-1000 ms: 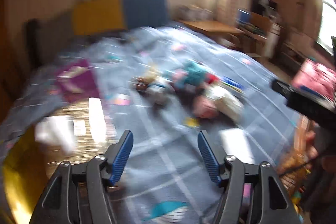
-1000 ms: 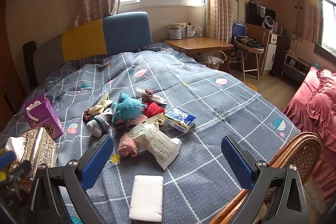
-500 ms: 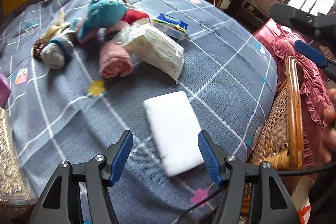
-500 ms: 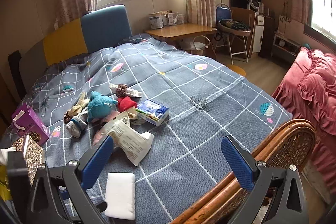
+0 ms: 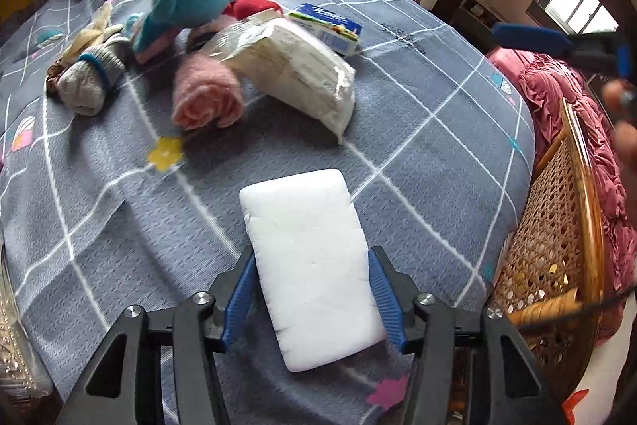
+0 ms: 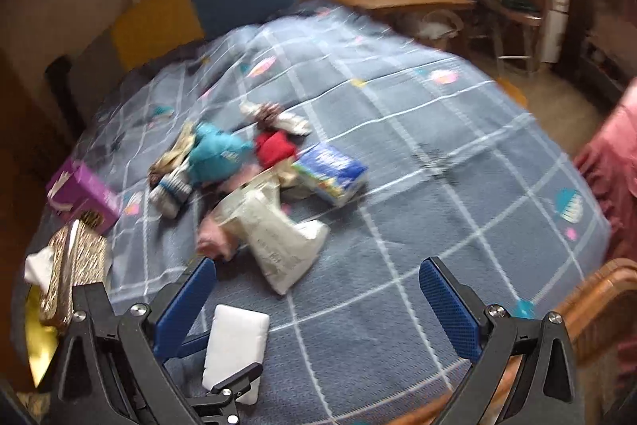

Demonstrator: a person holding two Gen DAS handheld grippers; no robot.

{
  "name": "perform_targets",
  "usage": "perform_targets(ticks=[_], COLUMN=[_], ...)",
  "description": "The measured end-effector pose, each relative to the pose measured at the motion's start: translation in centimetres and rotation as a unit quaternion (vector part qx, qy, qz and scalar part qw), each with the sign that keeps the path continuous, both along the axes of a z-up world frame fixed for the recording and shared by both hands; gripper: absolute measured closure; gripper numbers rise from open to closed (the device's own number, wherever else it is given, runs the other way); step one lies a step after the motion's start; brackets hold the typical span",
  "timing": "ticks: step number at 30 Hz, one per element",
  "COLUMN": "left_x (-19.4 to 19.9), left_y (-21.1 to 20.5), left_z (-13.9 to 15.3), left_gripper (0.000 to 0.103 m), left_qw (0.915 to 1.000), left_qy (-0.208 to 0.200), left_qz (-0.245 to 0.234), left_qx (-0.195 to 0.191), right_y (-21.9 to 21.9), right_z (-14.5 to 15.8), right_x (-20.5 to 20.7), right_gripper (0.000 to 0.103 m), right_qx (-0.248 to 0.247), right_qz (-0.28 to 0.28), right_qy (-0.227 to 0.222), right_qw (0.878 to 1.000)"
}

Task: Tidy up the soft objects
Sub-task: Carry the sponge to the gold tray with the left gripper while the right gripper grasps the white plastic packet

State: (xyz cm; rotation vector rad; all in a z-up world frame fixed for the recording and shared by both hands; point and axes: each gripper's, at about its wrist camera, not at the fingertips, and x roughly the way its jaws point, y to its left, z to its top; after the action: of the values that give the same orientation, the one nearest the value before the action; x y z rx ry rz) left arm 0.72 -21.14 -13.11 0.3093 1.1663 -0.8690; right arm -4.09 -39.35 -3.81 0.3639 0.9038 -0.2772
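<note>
We have our left claw [image 5: 310, 295] set around the near end of the white sponge [image 5: 308, 265], which lies flat on the grey checked bedspread [image 5: 418, 130] close to the bed's near edge; the blue pads sit right against its two long sides, but we cannot tell whether they are pressing it yet. Our right claw [image 6: 318, 305] hangs spread wide above the bed with nothing between its pads. Beyond the sponge, well apart from it, lies the heap: a rolled pink towel [image 5: 207, 98] touching a crinkled white plastic packet [image 5: 294, 70], a teal plush toy [image 5: 187, 2] behind them, a red cloth [image 5: 253, 6], a rolled grey sock with a blue band [image 5: 89, 82], and a blue-and-white tissue pack [image 5: 326, 28] at the far side. A wicker chair [image 5: 565, 237] stands just beside the bed on the right. In the right wrist view a purple box [image 6: 85, 194] and a gold patterned tissue box [image 6: 73, 265] sit at the left edge of the bed.
</note>
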Motion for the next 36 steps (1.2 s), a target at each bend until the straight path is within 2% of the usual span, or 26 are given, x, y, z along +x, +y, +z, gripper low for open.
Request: perform_targets(ticks=[4, 6, 12, 15, 17, 20, 24, 28, 32, 36], left_x=[0.6, 1.1, 3.2, 5.3, 7.3, 10.9, 15.8, 21.1, 25.2, 26.0], left_y=[2.6, 3.5, 6.2, 6.7, 6.9, 7.1, 8.1, 11.4, 17.9, 24.9], left_z=[1.1, 2.2, 5.8, 7.6, 9.0, 11.1, 13.9, 16.4, 18.0, 17.7], left_gripper=[0.048, 0.048, 0.048, 0.048, 0.048, 0.048, 0.048, 0.048, 0.048, 0.048], left_qw=[0.9993, 0.9991, 0.9978, 0.9962, 0.9945, 0.9910, 0.9846, 0.9686, 0.9426, 0.9182], left_qy=[0.016, 0.009, 0.000, -0.010, -0.021, -0.036, -0.067, -0.094, -0.125, -0.142], left_qz=[0.013, 0.021, 0.034, 0.051, 0.069, 0.100, 0.142, 0.216, 0.302, 0.367], left_qx=[-0.030, -0.036, -0.057, -0.071, -0.076, -0.082, -0.077, -0.080, -0.069, -0.043], right_y=[0.8, 1.0, 1.8, 2.0, 2.1, 1.9, 1.0, 0.0, -0.7, -0.7], right_z=[-1.7, -2.9, -5.9, -7.5, -8.4, -9.1, -9.1, -9.1, -8.9, -9.4], right_x=[3.8, 5.8, 9.9, 11.5, 12.3, 12.9, 12.9, 13.1, 13.3, 13.3], right_gripper=[0.000, 0.001, 0.009, 0.022, 0.026, 0.049, 0.051, 0.053, 0.053, 0.053], right_qx=[-0.004, -0.007, -0.021, -0.034, -0.039, -0.045, -0.035, -0.016, -0.015, -0.013], right_qz=[0.073, 0.104, 0.178, 0.194, 0.196, 0.182, 0.167, 0.146, 0.146, 0.146], right_qy=[0.045, 0.073, 0.154, 0.183, 0.197, 0.200, 0.183, 0.172, 0.172, 0.171], right_qw=[0.996, 0.992, 0.972, 0.963, 0.960, 0.962, 0.968, 0.974, 0.974, 0.974])
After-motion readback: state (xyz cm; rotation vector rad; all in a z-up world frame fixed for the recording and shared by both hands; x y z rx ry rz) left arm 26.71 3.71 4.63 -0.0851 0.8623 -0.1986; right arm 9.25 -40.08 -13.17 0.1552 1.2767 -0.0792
